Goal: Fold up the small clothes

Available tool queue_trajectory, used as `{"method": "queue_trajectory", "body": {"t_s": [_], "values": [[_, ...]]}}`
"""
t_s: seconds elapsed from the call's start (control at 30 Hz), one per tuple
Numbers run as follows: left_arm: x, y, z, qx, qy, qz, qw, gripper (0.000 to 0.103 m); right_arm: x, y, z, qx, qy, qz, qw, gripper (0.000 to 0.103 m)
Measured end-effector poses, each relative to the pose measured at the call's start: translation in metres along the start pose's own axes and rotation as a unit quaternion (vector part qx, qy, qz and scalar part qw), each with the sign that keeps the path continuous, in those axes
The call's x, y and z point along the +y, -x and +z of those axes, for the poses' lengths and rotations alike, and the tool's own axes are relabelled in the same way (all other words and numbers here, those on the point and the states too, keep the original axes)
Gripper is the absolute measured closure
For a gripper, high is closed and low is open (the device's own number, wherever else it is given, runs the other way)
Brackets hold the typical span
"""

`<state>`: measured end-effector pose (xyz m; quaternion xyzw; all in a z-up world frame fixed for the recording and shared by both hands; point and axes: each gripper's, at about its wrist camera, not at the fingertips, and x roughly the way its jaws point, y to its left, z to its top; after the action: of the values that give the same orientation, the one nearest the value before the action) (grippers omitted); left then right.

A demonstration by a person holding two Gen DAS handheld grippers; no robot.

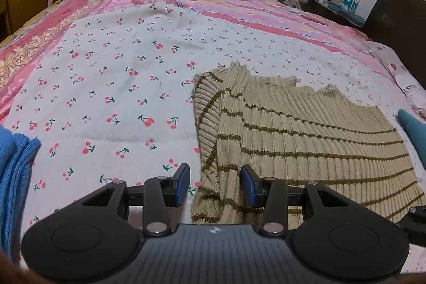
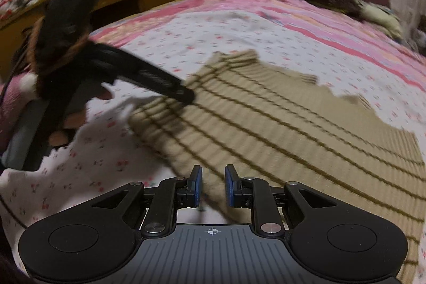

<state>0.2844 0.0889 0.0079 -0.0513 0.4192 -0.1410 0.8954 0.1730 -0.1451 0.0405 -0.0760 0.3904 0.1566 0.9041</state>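
Left gripper [image 1: 215, 184]: our jaws stand partly apart, straddling the folded left edge of the sweater [image 1: 306, 140] — pads not pressing it.
Right gripper [image 2: 213, 185]: narrow gap over the sweater's near edge — grip, we cannot tell.
Sweater: beige, brown-striped, flat on our cherry-print sheet [image 1: 111, 76].
Blue cloth [image 1: 16, 172]: far left.

left gripper [image 1: 215, 184]: black, blue pads | right gripper [image 2: 213, 185]: same | sleeve: possibly fur-trimmed
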Motion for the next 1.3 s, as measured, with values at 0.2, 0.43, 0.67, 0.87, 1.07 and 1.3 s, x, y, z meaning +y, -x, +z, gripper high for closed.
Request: {"method": "queue_trajectory", "body": {"t_s": [0.2, 0.43, 0.67, 0.87, 1.07, 1.3], "values": [[-0.003, 0.001, 0.001, -0.002, -0.012, 0.007, 0.9999, 0.055, 0.012, -0.005, 0.005, -0.001, 0.012, 0.017, 1.0, 0.084], [-0.008, 0.006, -0.001, -0.009, -0.036, 0.022, 0.9991, 0.055, 0.012, -0.011, 0.006, 0.0, 0.009, 0.015, 1.0, 0.083], [-0.006, 0.021, -0.009, -0.014, -0.054, 0.028, 0.9981, 0.055, 0.005, -0.011, 0.011, -0.005, 0.004, 0.005, 1.0, 0.083], [-0.002, 0.032, -0.023, -0.007, -0.057, 0.026, 0.998, 0.055, -0.008, -0.012, 0.023, -0.009, -0.012, -0.003, 1.0, 0.083], [-0.002, 0.033, -0.028, -0.004, -0.059, 0.026, 0.9979, 0.055, -0.009, -0.02, 0.029, -0.006, -0.024, -0.003, 1.0, 0.083], [-0.003, 0.024, -0.025, -0.003, -0.057, 0.02, 0.9981, 0.055, 0.0, -0.022, 0.022, -0.003, 0.0, -0.006, 1.0, 0.082]]}}
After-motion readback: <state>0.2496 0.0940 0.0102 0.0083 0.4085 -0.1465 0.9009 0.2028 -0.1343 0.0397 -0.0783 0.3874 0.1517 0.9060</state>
